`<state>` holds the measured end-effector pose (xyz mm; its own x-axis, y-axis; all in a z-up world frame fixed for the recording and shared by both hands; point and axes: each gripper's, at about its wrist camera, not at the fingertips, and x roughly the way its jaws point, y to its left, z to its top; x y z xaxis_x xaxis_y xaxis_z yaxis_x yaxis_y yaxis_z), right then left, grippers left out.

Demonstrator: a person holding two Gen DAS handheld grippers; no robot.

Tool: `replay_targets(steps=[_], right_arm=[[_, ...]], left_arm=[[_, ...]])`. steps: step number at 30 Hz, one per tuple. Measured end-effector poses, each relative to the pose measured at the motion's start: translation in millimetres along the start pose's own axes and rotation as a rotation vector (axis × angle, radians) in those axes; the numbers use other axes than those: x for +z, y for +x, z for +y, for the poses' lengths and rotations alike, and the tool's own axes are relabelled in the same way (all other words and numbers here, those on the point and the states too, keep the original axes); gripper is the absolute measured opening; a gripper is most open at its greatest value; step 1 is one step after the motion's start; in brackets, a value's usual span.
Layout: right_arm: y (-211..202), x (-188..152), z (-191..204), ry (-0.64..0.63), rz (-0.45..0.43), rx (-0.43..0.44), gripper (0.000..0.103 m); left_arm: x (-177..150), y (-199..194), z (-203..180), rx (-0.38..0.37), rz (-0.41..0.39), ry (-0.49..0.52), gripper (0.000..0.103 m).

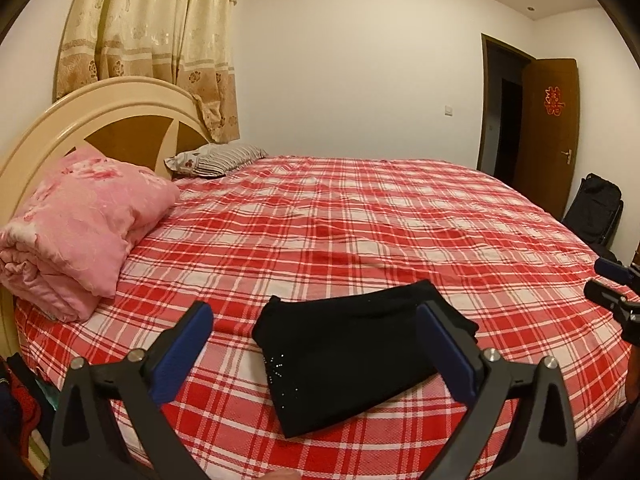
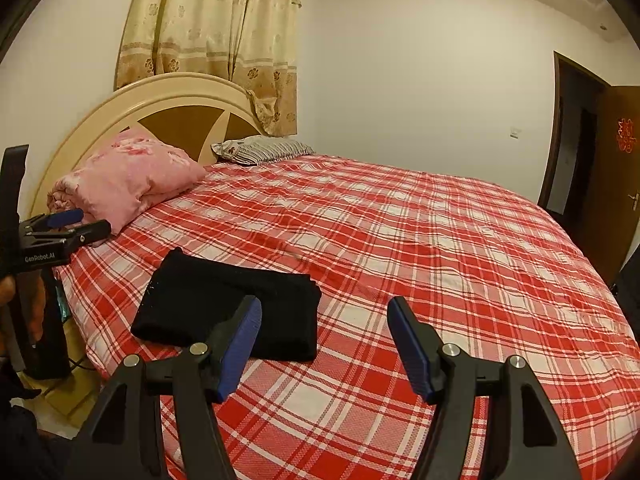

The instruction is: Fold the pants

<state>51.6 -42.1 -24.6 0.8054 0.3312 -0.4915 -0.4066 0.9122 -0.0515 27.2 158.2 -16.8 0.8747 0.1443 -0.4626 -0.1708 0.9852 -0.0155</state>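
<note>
Spreading across both views, the bed point(image 1: 360, 216) under its red plaid sheet carries everything. A rolled pink quilt point(image 1: 80, 232) lies against the headboard point(image 1: 120, 120), with a striped pillow point(image 1: 216, 158) beyond it. Near the bed's near edge lie the black pants point(image 1: 344, 356), gathered into a compact flat rectangle with layered edges showing at one end, some small sparkles on the cloth. By the look of it, the folding is finished or at its last step. The left tongs point(image 1: 316, 356) stand wide apart above the bundle, gripping nothing; the right tongs point(image 2: 326, 344) are likewise spread wide and empty, just beside the bundle over bare sheet. If anything remains, I judge it a light press to flatten the stack, or simply pulling both tongs clear without snagging the top layer.
</note>
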Motion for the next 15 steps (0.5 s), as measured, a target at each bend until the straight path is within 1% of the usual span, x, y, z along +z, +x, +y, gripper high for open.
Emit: replay_targets(steps=[6,11,15], right_arm=[[1.1,-0.8,2.7,-0.005,0.004,0.001,0.067],[2.6,-2.7,3.8,-0.009,0.009,0.005,0.067],[3.2,-3.1,2.5,-0.005,0.01,0.006,0.067]], left_arm=[[0.7,3.5,3.4,0.039,0.008,-0.012,0.103],[-2.2,6.3,4.2,0.035,0.016,-0.014,0.103],[-3.1,6.0,2.2,0.017,0.016,-0.012,0.103]])
